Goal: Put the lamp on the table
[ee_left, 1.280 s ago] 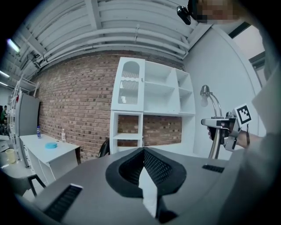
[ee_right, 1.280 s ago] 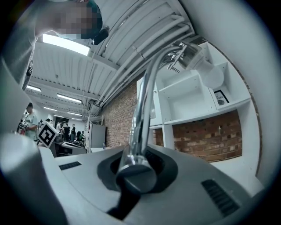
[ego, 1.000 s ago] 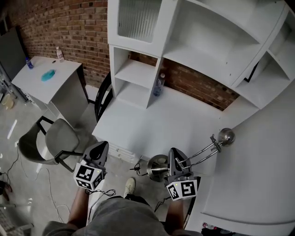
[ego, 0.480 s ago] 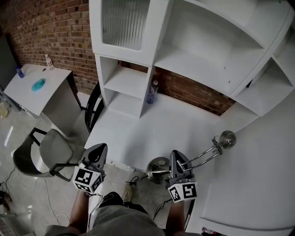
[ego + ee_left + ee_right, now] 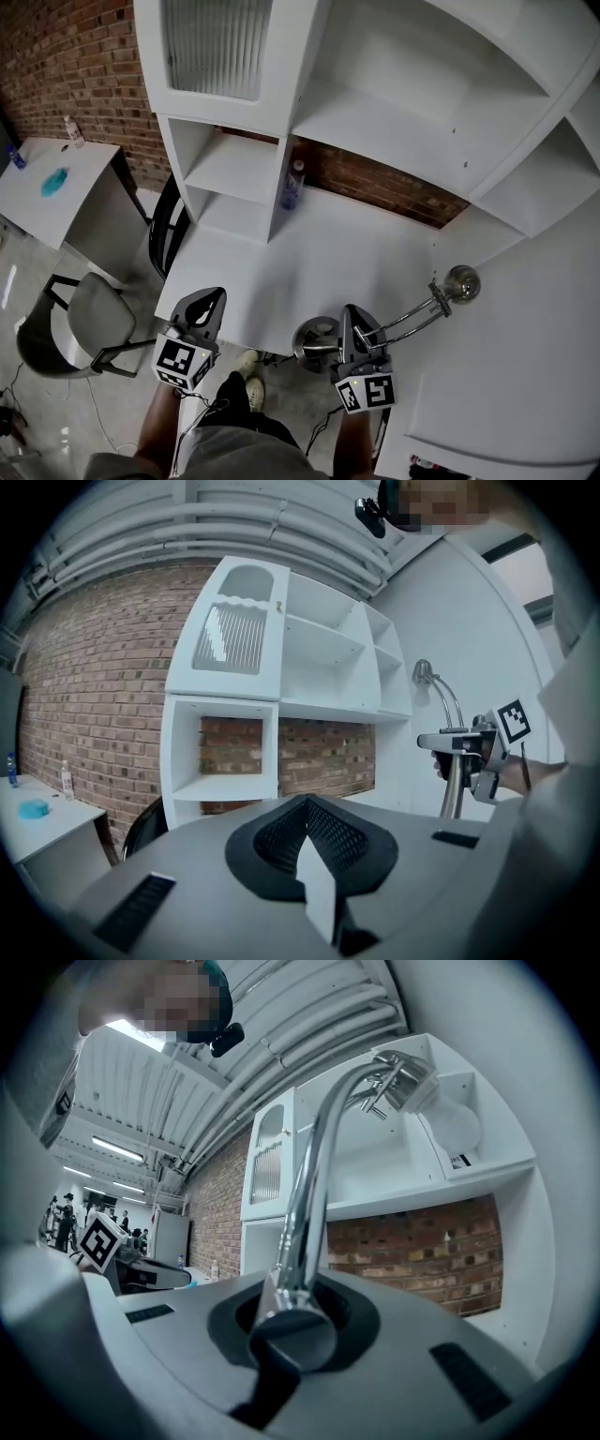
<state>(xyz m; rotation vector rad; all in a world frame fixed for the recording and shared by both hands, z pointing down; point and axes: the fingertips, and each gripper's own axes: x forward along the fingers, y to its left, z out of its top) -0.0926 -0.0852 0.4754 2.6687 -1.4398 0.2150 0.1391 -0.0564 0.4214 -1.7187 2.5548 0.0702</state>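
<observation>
The left tongs [image 5: 208, 302], previously over the floor off the near left corner of the tabletop [image 5: 356, 244], have advanced and now show over that corner. The right tongs [image 5: 351, 319] have carried the lamp [image 5: 412, 317] forward in the same direction: its base [image 5: 316, 336], previously over the floor just off the near edge, now overlaps that edge. In the head view the shelf unit [image 5: 281, 84] has come closer, and the chair [image 5: 89, 319] and side table [image 5: 56, 187] have shifted toward the left.
</observation>
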